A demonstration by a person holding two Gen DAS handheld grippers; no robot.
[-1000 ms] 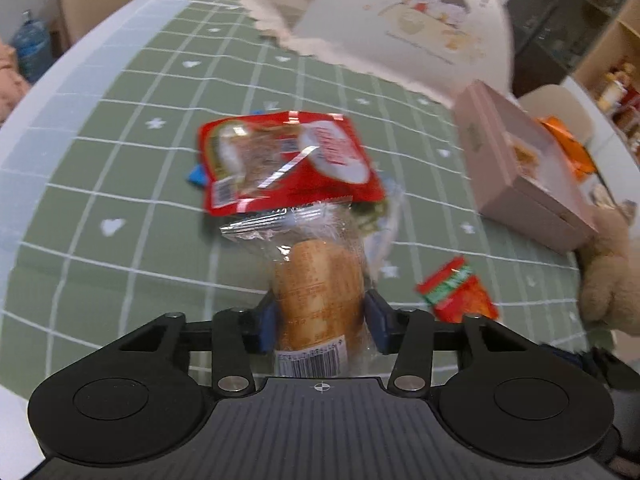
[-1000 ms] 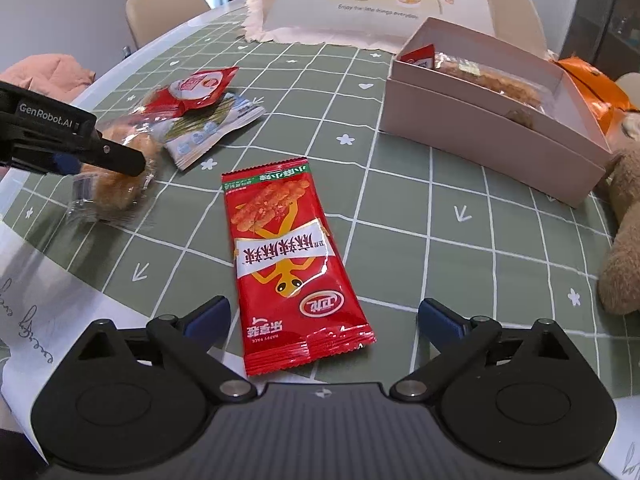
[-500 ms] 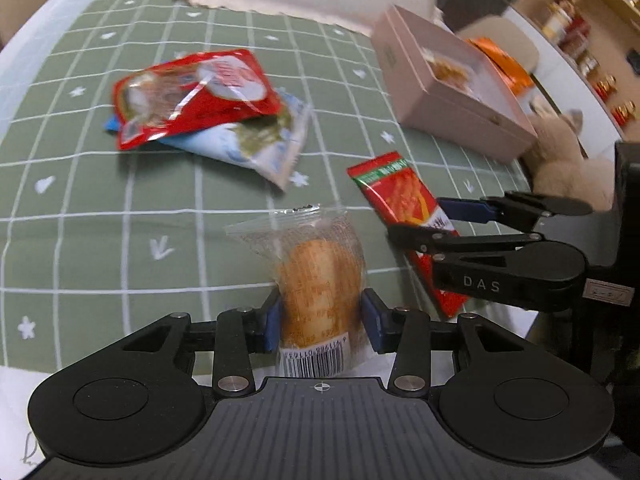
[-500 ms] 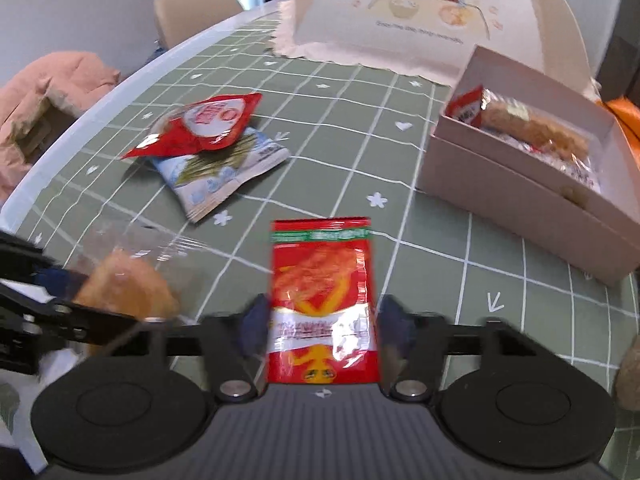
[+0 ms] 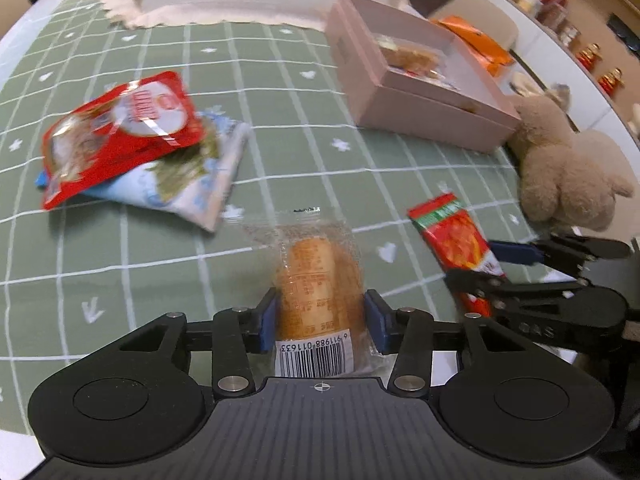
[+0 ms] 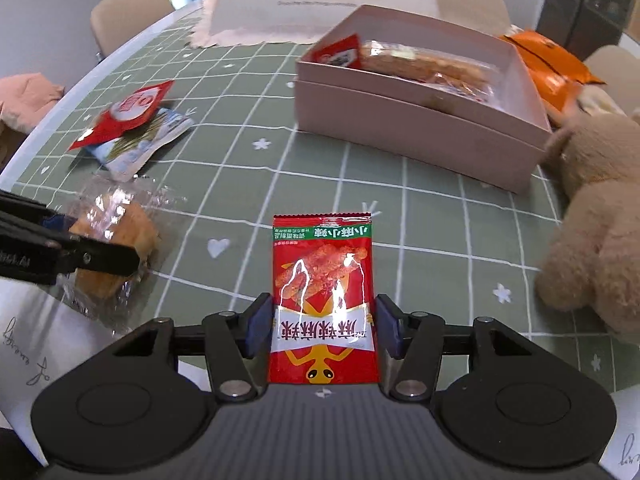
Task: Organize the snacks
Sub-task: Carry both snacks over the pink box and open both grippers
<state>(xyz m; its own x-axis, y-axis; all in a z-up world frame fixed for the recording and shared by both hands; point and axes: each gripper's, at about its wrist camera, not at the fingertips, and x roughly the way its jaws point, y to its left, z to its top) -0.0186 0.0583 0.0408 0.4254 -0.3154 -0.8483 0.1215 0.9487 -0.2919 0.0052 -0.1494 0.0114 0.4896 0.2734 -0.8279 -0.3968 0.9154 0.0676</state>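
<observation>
Both loads looked bound for the open pink box (image 6: 420,128), best carried level and lowered gently. The left gripper (image 5: 320,322) pinched a soft bun in crinkly clear wrap (image 5: 318,276), its jaws easing apart slightly, while the right gripper (image 6: 322,330) clamped a flat glossy red packet (image 6: 324,300) above the green grid tablecloth (image 6: 440,240).
</observation>
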